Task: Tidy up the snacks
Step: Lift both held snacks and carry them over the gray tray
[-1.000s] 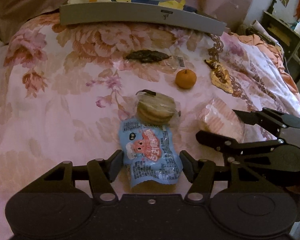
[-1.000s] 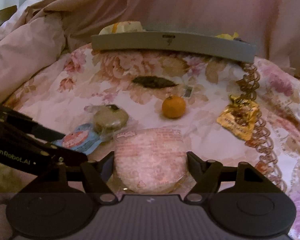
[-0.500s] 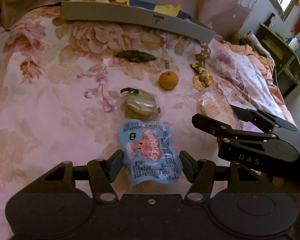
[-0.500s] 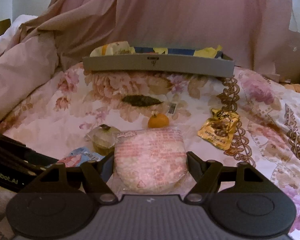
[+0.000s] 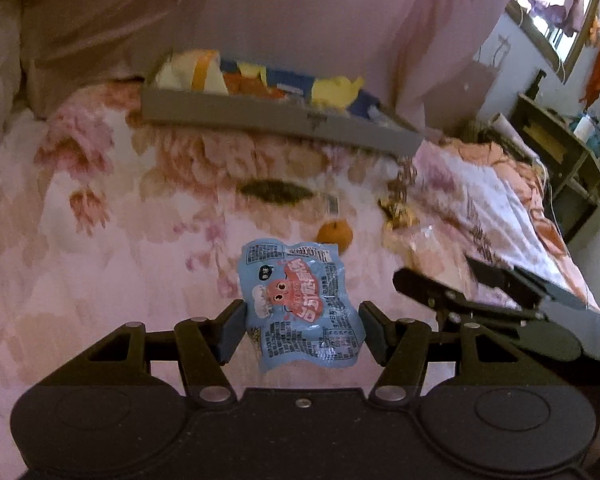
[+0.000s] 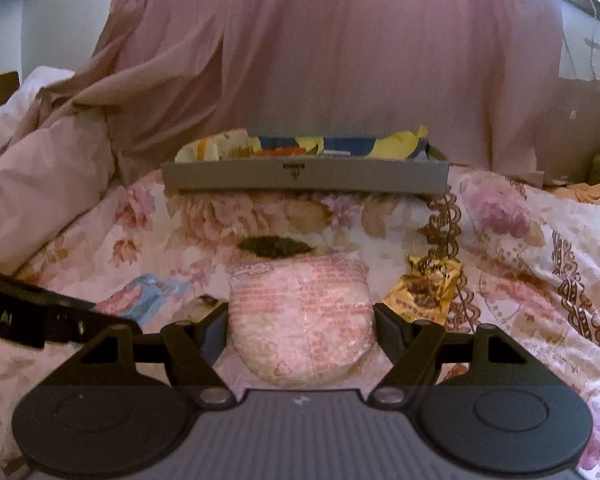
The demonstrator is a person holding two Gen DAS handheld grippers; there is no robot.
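Left gripper (image 5: 302,326) pinching blue snack packet (image 5: 300,304), low centre of frame, lifted clear of floral bedspread (image 5: 100,240). Right gripper (image 6: 300,330) clamped on round pink rice-cake pack (image 6: 300,320), lower middle. Grey tray (image 6: 304,174) at upper centre, wrappers inside. Orange (image 5: 334,234), gold packet (image 6: 424,294) and dark snack (image 6: 274,246) lying mid-frame on bedspread.

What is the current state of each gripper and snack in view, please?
Left hand-held gripper: shut on blue packet, lifted.
Right hand-held gripper: shut on pink packet, lifted.
Grey box: open, holding snacks.
Orange: lying on the bedspread.
Gold packet: lying on the bedspread.
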